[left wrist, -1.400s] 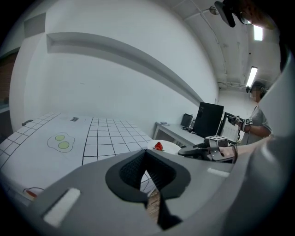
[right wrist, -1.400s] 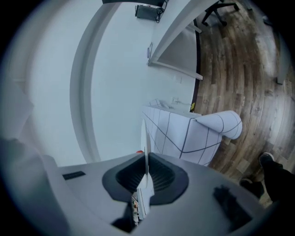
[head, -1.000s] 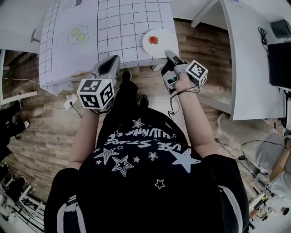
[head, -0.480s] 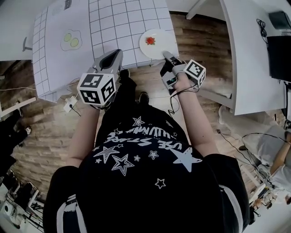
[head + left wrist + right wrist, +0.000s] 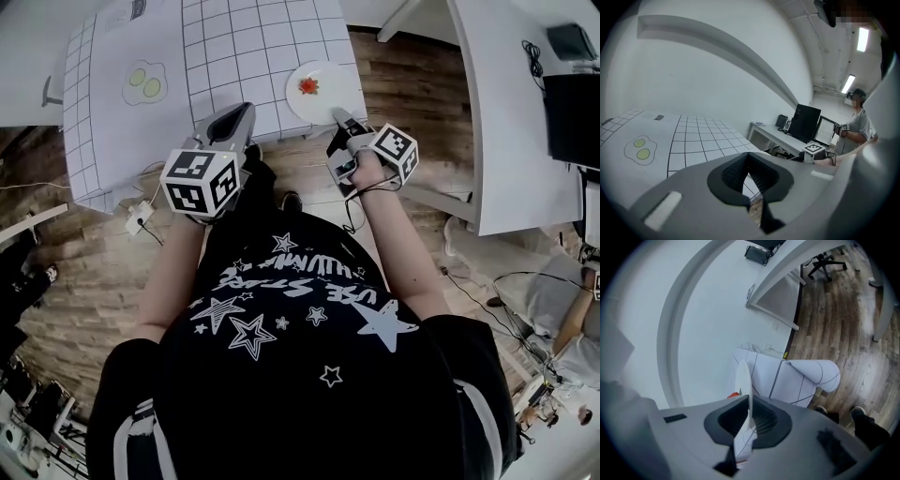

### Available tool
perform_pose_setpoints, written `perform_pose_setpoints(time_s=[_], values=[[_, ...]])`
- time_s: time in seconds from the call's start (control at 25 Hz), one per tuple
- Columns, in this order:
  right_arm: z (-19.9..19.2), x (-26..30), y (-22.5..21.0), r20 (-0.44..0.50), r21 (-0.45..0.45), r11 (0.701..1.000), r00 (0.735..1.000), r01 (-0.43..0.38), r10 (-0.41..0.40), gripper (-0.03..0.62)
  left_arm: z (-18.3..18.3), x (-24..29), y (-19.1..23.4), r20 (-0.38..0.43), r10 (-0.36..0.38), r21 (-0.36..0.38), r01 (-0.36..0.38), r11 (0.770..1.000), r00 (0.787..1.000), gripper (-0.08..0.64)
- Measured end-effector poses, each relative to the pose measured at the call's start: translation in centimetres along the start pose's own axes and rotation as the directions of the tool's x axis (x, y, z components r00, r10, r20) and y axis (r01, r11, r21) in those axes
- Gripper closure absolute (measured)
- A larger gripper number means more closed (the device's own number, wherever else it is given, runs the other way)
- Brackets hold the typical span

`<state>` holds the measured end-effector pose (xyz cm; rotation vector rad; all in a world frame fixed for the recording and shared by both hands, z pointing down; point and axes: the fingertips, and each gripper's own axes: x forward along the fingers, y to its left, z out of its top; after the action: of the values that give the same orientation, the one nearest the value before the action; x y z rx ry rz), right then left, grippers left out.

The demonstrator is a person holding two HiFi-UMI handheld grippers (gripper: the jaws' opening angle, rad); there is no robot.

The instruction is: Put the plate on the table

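Plate [image 5: 317, 91] is sitting at the 5 o'clock corner of the checked bench [image 5: 244, 47], with a small red thing [image 5: 307, 86] on top of it. You are holding its near rim with your right gripper [image 5: 336, 119]. The fingers [image 5: 764, 418] are pinching the thin white edge, so the plate is lying flat and the red thing is not sliding off. I cannot tell if the plate is touching the bench yet. Your left gripper [image 5: 232, 127] is waiting at 8 o'clock from the plate, out of the way. Its fingers [image 5: 733, 171] are closed together on nothing. I think you are getting ready to lower the plate and let go gently.
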<state>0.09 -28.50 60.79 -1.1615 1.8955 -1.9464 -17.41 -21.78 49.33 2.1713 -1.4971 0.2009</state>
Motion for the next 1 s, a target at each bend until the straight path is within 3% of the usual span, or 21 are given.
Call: perform_pose_setpoints(time_s=[0.2, 0.4, 0.68, 1.0], values=[[-0.19, -0.08, 0.06, -0.006, -0.01, 1.0, 1.0, 0.006, -0.006, 0.568, -0.04, 0.02, -0.48, 0.006, -0.017, 0.0, 0.017, 1.0, 1.0, 0.551], [-0.29, 0.04, 0.34, -0.015, -0.044, 0.997, 0.998, 0.063, -0.064, 0.491, 0.08, -0.17, -0.61, 0.017, -0.021, 0.002, 0.021, 1.0, 1.0, 0.551], [-0.46, 0.07, 0.24, -0.037, -0.101, 0.983, 0.987, 0.152, -0.157, 0.485, 0.45, -0.41, -0.54, 0.036, -0.023, 0.007, 0.023, 1.0, 0.999, 0.551], [-0.51, -0.61, -0.14, -0.042, -0.068, 0.985, 0.986, 0.156, -0.159, 0.485, 0.54, -0.11, -0.79, 0.04, -0.035, -0.003, 0.035, 0.999, 0.999, 0.551]])
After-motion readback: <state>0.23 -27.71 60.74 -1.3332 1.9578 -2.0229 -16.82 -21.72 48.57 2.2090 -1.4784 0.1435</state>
